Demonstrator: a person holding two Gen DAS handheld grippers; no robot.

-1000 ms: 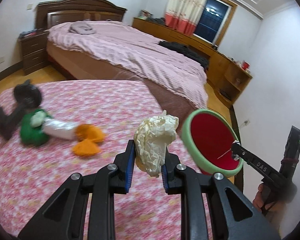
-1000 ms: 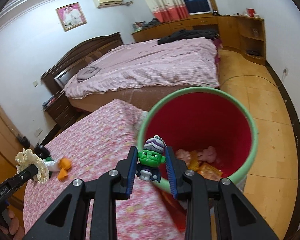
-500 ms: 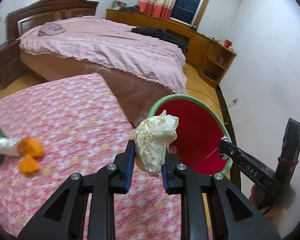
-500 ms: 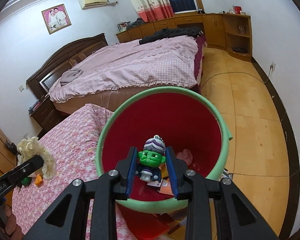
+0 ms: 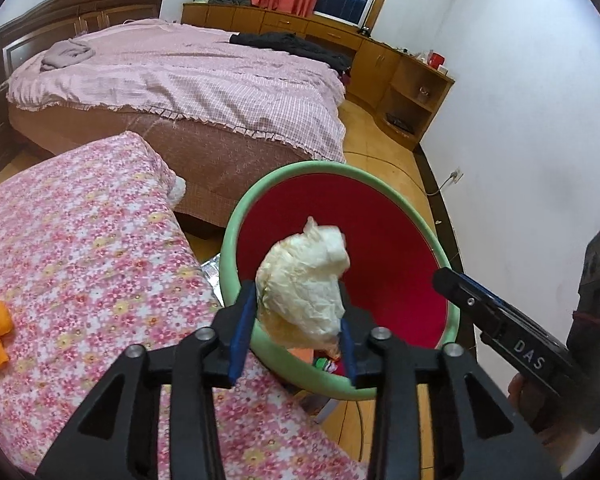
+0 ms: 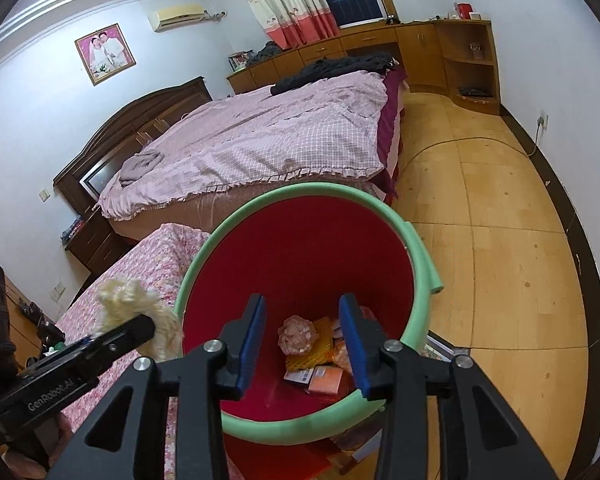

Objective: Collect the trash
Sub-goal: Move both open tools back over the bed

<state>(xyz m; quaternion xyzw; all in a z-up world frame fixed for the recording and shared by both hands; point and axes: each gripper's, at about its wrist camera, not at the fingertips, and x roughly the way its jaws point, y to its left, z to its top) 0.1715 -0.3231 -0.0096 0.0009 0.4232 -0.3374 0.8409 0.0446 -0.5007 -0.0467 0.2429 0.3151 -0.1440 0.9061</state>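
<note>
A crumpled cream paper wad (image 5: 302, 284), wrinkled and lumpy, sits between the left tongs' (image 5: 296, 330) blue pads over the bin's near rim; the jaws have just been widening. The right tongs (image 6: 302, 342) stand apart, empty, jaws just widened. The red bin (image 6: 420, 264) has a soft green foam rim, with wrappers inside.

Black gripper (image 6: 303, 340) frames, blue pads, silver screws, white lettering.

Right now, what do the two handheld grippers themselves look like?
Both are matte black plastic with triangular cut-outs, silver screw heads and blue ribbed pads. The left gripper reads "GenRobot.AI" in white on its side in the right wrist view; the right gripper reads "DAS" in the left wrist view. No sleeves show.
</note>
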